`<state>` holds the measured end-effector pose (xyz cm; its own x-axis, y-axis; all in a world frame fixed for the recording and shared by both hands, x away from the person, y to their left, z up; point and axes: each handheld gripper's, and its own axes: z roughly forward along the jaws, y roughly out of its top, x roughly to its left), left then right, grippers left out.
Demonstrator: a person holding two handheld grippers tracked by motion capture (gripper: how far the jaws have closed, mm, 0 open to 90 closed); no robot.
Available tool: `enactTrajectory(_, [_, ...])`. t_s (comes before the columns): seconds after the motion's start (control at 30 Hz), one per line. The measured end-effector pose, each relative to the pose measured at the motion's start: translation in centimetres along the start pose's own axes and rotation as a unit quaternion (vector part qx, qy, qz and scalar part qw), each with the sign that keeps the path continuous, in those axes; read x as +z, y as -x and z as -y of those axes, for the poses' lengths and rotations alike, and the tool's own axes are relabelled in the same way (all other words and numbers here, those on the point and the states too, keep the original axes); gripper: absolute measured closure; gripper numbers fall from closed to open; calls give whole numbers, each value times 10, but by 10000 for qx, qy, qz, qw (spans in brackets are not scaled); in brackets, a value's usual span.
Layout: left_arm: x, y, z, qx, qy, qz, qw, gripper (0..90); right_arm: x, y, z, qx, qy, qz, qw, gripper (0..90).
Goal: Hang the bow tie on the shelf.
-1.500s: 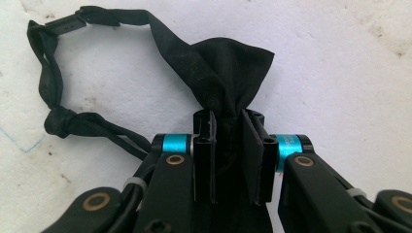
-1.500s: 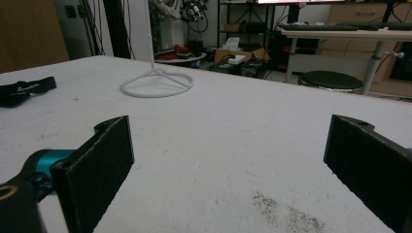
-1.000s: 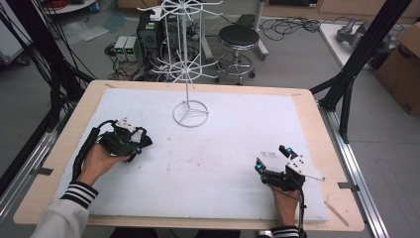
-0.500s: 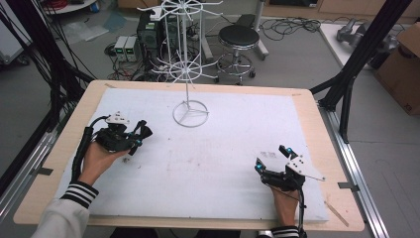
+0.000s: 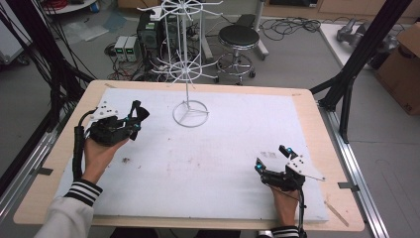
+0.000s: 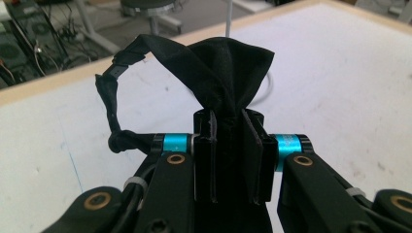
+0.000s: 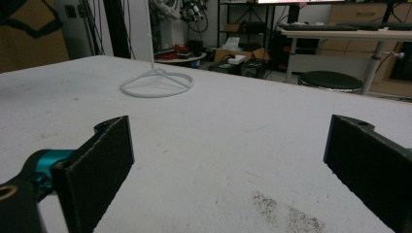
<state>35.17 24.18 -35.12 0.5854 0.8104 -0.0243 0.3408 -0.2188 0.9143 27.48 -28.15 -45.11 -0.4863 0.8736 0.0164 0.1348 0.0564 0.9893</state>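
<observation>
Left gripper (image 5: 134, 119), at the left side of the table (image 5: 307, 106), is clamped on a black cloth item with a strap (image 6: 221, 73), held off the white mat (image 5: 223, 148). Right gripper (image 5: 271, 157) rests near the right near corner, jaws wide apart with nothing between them. White wire stand (image 5: 190, 113) sits far centre.

No readable text, label or number anywhere.
</observation>
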Motion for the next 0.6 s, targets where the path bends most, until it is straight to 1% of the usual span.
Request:
enactTrajectory(0.1, [-2, 2, -7, 5, 186, 7, 9998, 764, 0, 0, 0, 4, 2, -1, 10000, 31])
enactTrajectory(0.13, [-2, 2, -10, -28, 239, 26, 9997, 764, 0, 0, 0, 5, 1, -2, 10000, 31])
enactTrajectory(0.23, [-2, 5, -17, 0, 340, 38, 9994, 764, 0, 0, 0, 0, 0, -1, 10000, 31])
enactTrajectory(0.27, [-2, 5, -17, 0, 340, 38, 9994, 764, 0, 0, 0, 6, 1, -2, 10000, 31])
enactTrajectory(0.33, [-3, 8, -23, 24, 449, 54, 9990, 764, 0, 0, 0, 3, 2, -3, 10000, 31])
enactTrajectory(0.37, [-3, 9, -25, -3, 488, 76, 9988, 764, 0, 0, 0, 5, 2, -3, 10000, 31])
enactTrajectory(0.53, [-2, 13, -33, 41, 544, 120, 9984, 764, 0, 0, 0, 19, 7, -7, 10000, 31])
enactTrajectory(0.6, [-2, 15, -37, 19, 588, 156, 9981, 764, 0, 0, 0, 18, 3, -10, 10000, 31])
